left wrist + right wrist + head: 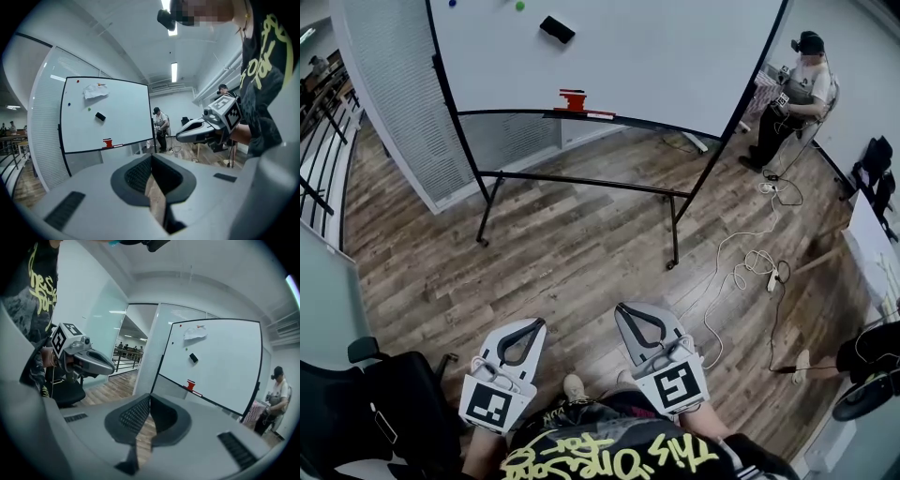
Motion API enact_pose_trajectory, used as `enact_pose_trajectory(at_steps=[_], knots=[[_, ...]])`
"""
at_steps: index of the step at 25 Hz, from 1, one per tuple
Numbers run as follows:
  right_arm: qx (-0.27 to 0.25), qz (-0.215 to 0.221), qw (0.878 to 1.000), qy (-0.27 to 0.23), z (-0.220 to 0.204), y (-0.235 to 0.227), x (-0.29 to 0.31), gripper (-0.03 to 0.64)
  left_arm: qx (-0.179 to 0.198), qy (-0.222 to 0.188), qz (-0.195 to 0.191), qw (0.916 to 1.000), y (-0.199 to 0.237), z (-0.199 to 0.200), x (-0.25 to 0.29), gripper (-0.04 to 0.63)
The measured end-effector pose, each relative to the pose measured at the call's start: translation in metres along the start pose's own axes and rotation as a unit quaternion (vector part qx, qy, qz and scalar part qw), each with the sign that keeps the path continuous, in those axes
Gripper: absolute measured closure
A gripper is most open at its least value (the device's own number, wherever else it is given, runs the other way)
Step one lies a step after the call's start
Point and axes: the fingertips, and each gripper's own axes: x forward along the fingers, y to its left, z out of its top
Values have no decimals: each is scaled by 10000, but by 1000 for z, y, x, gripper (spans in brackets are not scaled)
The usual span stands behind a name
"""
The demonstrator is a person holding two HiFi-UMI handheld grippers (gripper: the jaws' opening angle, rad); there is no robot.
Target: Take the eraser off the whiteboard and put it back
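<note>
Eraser (557,29) sticks high on the far whiteboard (675,56), well apart from the left gripper (536,324) and right gripper (624,309), both near, side by side, jaws closed and empty.

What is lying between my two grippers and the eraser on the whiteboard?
In the head view: bare wooden floor, then the whiteboard's black frame bar and the tray ledge under the eraser.

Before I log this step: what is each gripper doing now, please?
Left gripper: closed, empty.
Right gripper: closed, empty.
</note>
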Motion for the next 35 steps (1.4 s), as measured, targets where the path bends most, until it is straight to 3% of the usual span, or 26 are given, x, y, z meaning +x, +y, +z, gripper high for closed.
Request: enact_pose_trajectory(at_steps=[9, 17, 35], knots=[[195, -9, 9994, 281, -10, 28, -1, 606, -72, 12, -246, 9997, -1, -11, -9, 588], [213, 21, 9996, 187, -7, 17, 7, 606, -64, -18, -268, 9996, 2, -6, 4, 588], [-94, 178, 9996, -196, 9, -71, 77, 606, -65, -101, 185, 9998, 66, 11, 78, 588]])
